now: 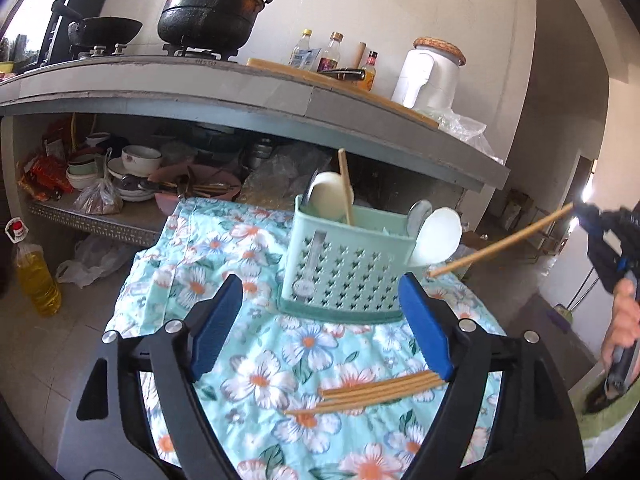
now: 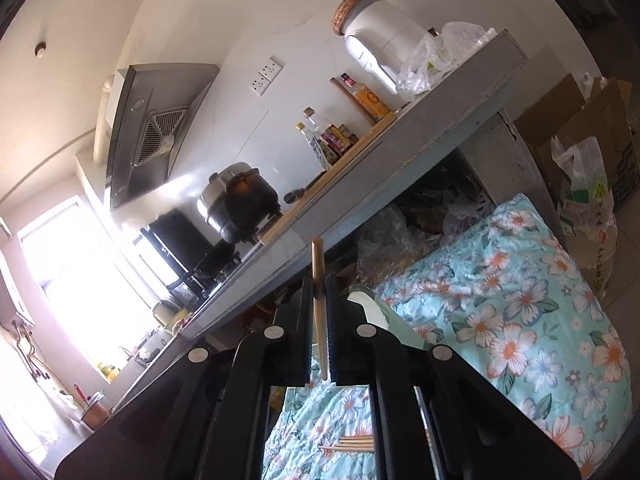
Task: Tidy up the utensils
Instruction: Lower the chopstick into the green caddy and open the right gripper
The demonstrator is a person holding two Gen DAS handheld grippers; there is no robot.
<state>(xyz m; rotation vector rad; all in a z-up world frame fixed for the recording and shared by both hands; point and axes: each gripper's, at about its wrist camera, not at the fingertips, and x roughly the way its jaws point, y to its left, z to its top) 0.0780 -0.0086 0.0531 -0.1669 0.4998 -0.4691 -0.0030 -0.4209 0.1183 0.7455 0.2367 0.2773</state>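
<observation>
A mint-green slotted utensil basket (image 1: 340,276) stands on a floral cloth (image 1: 240,248). It holds white spoons (image 1: 326,196), a metal spoon and one upright chopstick (image 1: 345,184). My left gripper (image 1: 320,280) is open just in front of the basket, with nothing between its blue pads (image 1: 218,320). Several loose chopsticks (image 1: 380,392) lie on the cloth under its right finger. My right gripper (image 2: 319,284) is shut on a single chopstick (image 2: 317,256). In the left wrist view that chopstick (image 1: 504,242) slants down, its tip close to the basket's right side.
Behind the cloth runs a grey kitchen counter (image 1: 280,108) with a black pot (image 1: 212,8), a wok (image 1: 104,30), bottles (image 1: 332,54) and a white jar (image 1: 432,76). Bowls (image 1: 140,158) fill the shelf below. An oil bottle (image 1: 38,280) stands on the floor; cardboard boxes (image 2: 580,120) stand right.
</observation>
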